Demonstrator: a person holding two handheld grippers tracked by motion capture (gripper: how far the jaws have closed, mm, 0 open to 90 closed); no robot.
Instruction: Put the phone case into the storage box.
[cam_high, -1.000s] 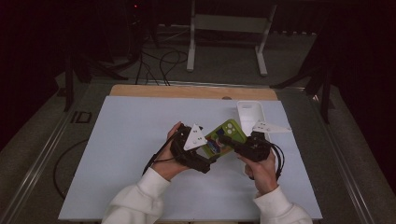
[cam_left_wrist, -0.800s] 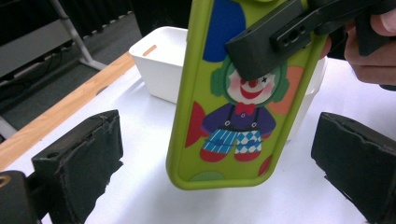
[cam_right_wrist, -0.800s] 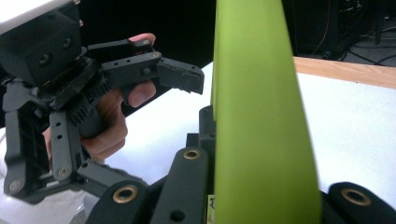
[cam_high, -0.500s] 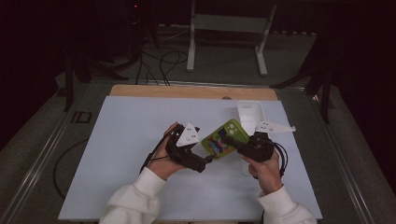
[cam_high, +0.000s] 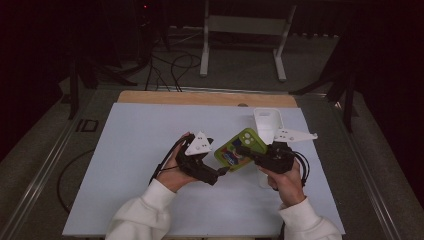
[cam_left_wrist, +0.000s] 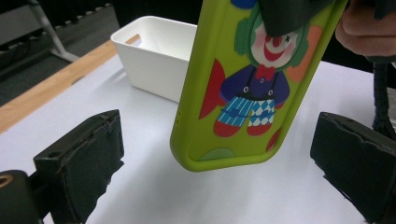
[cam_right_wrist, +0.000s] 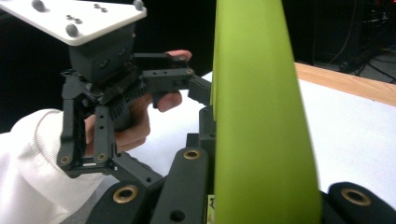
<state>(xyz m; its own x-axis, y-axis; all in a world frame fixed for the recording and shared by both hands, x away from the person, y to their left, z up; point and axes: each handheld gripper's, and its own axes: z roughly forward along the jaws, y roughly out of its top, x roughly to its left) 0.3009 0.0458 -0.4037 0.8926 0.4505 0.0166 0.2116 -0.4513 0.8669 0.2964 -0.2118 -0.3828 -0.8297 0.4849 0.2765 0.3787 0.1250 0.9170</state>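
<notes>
Lime-green silicone phone case with a clown printed on it (cam_high: 241, 150) hangs above the white tabletop (cam_high: 135, 150), nearer its right edge than its left, clamped in my right gripper (cam_high: 243, 150), whose jaws are shut on its upper end; my left gripper (cam_high: 223, 172) waits just below its lower end, and a white plastic bin (cam_high: 267, 125) stands near the far right corner. From the left gripper view, my two black jaws stand wide apart, with the case's (cam_left_wrist: 243, 88) bottom edge hovering between them, touching neither. From the right gripper view, the case (cam_right_wrist: 261, 121) rises edge-on out of my closed jaws, with the left gripper (cam_right_wrist: 116, 93) beyond. To do the handover well, I judge I should centre the lower end between the left pads, close squarely on its flat faces, and release the right grip only once the left feels firm.
</notes>
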